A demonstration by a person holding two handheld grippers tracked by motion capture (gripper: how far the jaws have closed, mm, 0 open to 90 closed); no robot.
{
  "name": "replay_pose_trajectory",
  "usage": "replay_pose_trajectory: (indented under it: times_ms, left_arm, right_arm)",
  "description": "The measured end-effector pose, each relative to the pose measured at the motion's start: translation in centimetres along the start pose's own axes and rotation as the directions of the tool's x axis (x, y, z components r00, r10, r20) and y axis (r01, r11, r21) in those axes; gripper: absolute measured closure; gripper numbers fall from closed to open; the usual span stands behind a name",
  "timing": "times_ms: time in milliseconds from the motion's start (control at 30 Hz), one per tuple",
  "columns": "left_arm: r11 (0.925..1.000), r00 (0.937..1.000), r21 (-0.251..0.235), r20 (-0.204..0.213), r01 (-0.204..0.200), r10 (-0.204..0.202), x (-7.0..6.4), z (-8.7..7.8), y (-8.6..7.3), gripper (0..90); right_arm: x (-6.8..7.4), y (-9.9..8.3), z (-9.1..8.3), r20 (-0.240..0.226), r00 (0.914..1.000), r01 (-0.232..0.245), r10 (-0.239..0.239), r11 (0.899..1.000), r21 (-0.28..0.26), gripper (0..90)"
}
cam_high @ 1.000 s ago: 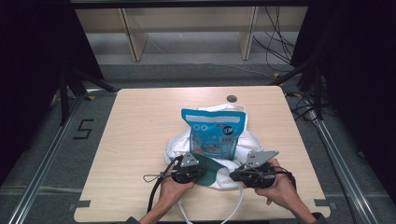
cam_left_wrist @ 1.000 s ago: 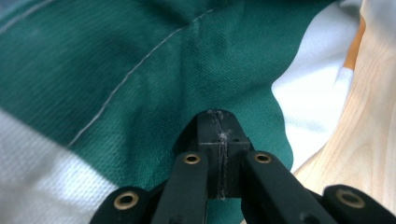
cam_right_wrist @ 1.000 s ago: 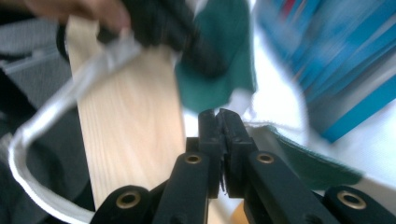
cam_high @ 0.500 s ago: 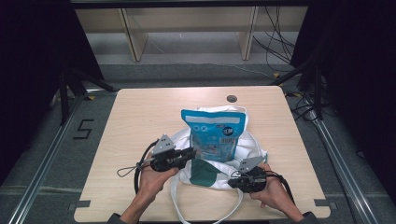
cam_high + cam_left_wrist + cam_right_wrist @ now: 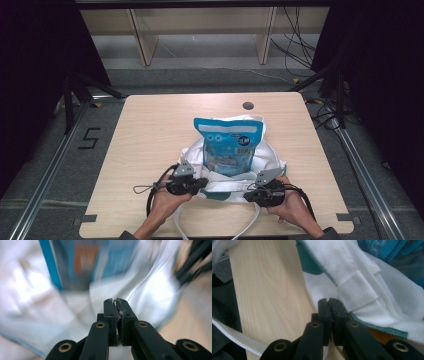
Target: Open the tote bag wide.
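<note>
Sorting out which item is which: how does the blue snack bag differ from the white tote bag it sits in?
The blue snack bag is glossy and printed; the white tote bag is plain woven cloth with green trim. The snack bag stands up, while the tote lies slumped around it. Both rest on the wooden table.

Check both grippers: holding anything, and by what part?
Both jaws shut on the white tote bag: left gripper pinches its fabric near the opening edge, right gripper pinches the green-trimmed rim by the handle seam.
</note>
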State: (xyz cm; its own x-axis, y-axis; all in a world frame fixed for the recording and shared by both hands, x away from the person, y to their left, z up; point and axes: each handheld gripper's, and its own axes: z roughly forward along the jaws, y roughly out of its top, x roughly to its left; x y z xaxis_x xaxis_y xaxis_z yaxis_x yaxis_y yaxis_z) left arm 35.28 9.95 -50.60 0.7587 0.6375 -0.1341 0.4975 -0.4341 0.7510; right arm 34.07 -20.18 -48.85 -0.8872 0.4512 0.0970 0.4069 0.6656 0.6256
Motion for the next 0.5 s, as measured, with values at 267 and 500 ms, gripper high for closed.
replay_pose_trajectory:
  times_ms: [267,500]
  left_arm:
    - [0.9998,0.9999,0.017,-0.012,-0.006,0.007,0.6,1.1,-0.4,89.1]
    - [1.0,0.999,-0.001,-0.045,0.0,0.0,1.2,0.8,0.4,81.6]
  right_arm:
    - [-0.1,-0.2,0.6,0.01,0.9999,-0.01,0.01,1.0,-0.02,88.7]
    - [-0.6,0.2,0.9,0.047,0.9988,-0.012,0.013,1.0,-0.029,88.7]
